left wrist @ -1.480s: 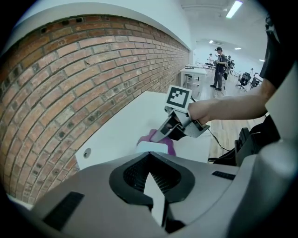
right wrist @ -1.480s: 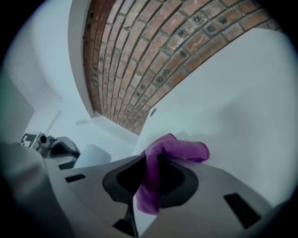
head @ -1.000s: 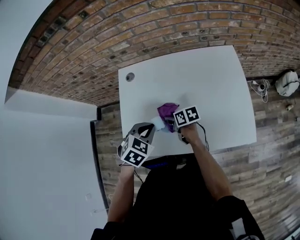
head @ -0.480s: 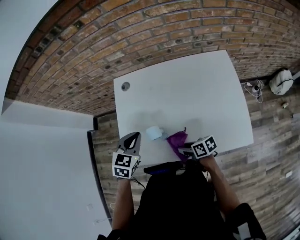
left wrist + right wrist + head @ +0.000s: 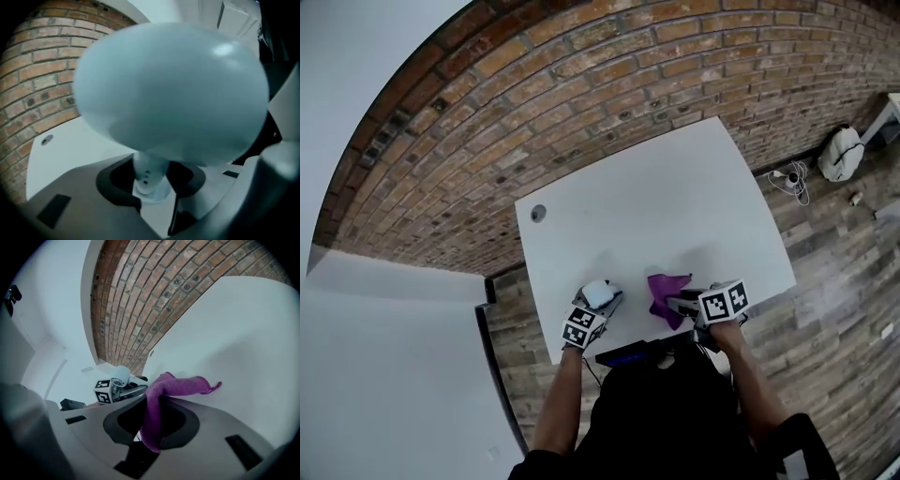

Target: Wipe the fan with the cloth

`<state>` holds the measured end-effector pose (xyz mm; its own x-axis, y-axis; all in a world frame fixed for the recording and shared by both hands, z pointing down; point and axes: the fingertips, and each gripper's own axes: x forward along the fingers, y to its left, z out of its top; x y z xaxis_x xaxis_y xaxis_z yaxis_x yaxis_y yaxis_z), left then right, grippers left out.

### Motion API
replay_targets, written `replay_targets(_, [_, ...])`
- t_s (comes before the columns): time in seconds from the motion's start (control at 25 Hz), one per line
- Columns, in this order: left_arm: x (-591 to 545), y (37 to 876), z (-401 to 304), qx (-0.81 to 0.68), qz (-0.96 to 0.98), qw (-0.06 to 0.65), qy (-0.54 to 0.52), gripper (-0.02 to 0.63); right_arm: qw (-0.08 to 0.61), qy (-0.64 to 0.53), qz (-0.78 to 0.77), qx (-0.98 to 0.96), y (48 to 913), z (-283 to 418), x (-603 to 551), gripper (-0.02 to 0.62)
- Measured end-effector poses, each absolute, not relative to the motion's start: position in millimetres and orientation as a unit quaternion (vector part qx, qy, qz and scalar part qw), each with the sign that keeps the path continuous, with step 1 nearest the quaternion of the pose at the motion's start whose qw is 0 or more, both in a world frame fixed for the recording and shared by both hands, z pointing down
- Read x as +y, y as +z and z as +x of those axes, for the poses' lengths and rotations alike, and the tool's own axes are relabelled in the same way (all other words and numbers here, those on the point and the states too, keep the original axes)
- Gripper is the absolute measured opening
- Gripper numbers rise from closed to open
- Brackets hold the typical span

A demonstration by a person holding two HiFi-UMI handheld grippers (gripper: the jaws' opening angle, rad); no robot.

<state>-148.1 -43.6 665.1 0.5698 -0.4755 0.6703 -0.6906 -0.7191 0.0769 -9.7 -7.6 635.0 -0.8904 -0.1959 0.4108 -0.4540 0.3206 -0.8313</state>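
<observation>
fan [image 5: 168, 89] stands upright between the jaws of my left gripper [image 5: 152, 185], stem vertical, round pale-white head on top. those jaws have just been opening and sit wide, clear of the stem. right gripper [image 5: 152, 423] is clamped on the purple cloth [image 5: 180, 385], which trails ahead of it.

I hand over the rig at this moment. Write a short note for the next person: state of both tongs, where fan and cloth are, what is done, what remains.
Left tongs: open, they have just been opening. The stem of the fan stands between them, not gripped.
Right tongs: shut on the purple cloth.
Fan: upright near the front edge of the white table, apart from the cloth.
Done: cloth is in hand.
Remains: probably close on the stem, then wipe the fan.
</observation>
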Motion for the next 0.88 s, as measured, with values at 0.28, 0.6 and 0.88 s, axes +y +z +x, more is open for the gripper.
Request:
replay_targets(0.28, [-70, 534, -172, -0.334, 0.787, 0.459, -0.241, 0.166, 0.012, 0.567, 0.234, -0.79, 597, 14, -22, 0.064])
replay_targets(0.6, [-52, 389, -168, -0.209, 0.728, 0.447, -0.476, 0.164, -0.123, 0.336, 0.122, -0.926, 359, -60, -38, 0.064])
replay_targets(0.88, [-17, 359, -157, -0.178, 0.698, 0.453, -0.525, 0.164, -0.054, 0.158, 0.139, -0.976, 326, -88, -13, 0.066])
